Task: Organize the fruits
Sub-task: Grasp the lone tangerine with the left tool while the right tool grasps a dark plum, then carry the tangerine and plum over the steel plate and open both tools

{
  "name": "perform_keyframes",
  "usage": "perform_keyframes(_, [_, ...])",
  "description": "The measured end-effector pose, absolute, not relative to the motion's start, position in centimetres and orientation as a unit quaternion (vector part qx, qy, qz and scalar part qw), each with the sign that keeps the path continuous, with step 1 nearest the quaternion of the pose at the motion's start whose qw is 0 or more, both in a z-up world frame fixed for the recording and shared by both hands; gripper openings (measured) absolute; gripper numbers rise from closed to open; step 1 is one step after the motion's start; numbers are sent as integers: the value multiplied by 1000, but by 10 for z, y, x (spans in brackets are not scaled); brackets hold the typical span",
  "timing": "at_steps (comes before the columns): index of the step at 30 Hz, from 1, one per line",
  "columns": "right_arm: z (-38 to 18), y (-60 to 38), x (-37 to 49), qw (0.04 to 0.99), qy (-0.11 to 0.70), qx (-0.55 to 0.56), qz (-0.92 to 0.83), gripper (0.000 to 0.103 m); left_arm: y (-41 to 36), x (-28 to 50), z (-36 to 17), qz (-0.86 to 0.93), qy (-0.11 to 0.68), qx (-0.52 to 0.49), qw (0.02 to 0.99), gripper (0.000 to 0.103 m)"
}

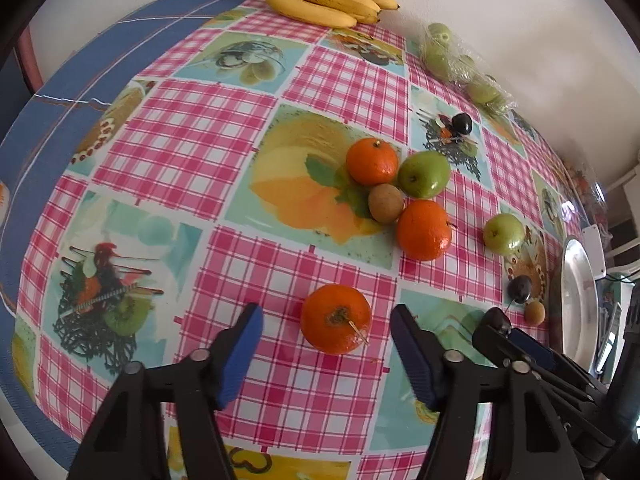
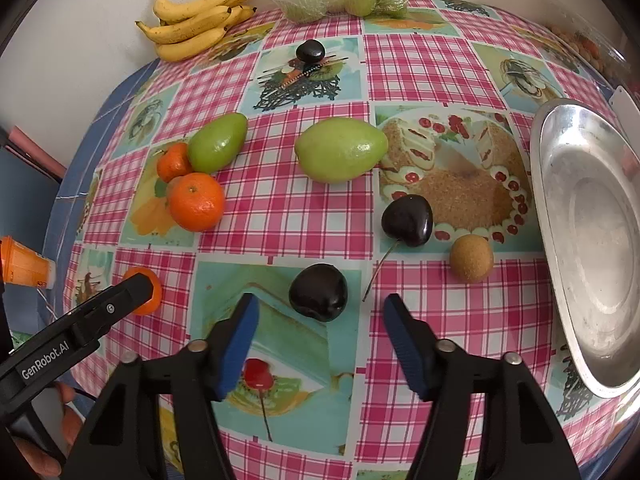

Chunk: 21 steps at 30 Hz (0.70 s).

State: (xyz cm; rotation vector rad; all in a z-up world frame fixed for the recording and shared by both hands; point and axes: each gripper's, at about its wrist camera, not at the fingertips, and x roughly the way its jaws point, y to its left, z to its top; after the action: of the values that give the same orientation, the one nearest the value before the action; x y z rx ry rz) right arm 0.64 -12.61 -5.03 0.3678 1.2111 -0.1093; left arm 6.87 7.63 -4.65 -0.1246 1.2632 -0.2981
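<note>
Risks first: my left gripper (image 1: 326,344) lines up on the round orange mandarin with the short stem (image 1: 336,319), my right gripper (image 2: 318,338) on the dark glossy cherry nearest me (image 2: 318,292). Both fruits are round on a slick pink-checked plastic tablecloth (image 1: 192,136), so if one pad hits first, I'd expect the fruit to roll off sideways. The cherry is small and smooth, so it could pop out of a squeeze. Its neighbour, a second dark cherry w/ long stem (image 2: 407,220), sits close, and that stem trails toward my right finger, so it could snag. The two grippers are also near each other; arms may bump.

Grippers: left is spread wide, blue pads either side of the mandarin, not touching, holding nothing. Right is also spread wide, empty, the cherry just ahead btwn the tips, no contact.

Likely target: the oval silver metal tray (image 2: 560,184) at right, empty. Other loose fruit: green pear-shaped fruit (image 2: 342,155), small brown kiwi-like fruit (image 2: 471,258), two more mandarins, further back.
</note>
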Motion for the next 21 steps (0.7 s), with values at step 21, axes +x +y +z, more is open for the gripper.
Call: perform_keyframes(21, [-37,-136,1,810,544,217,-31,30,66,68,-23,-138,577,-52,804,40])
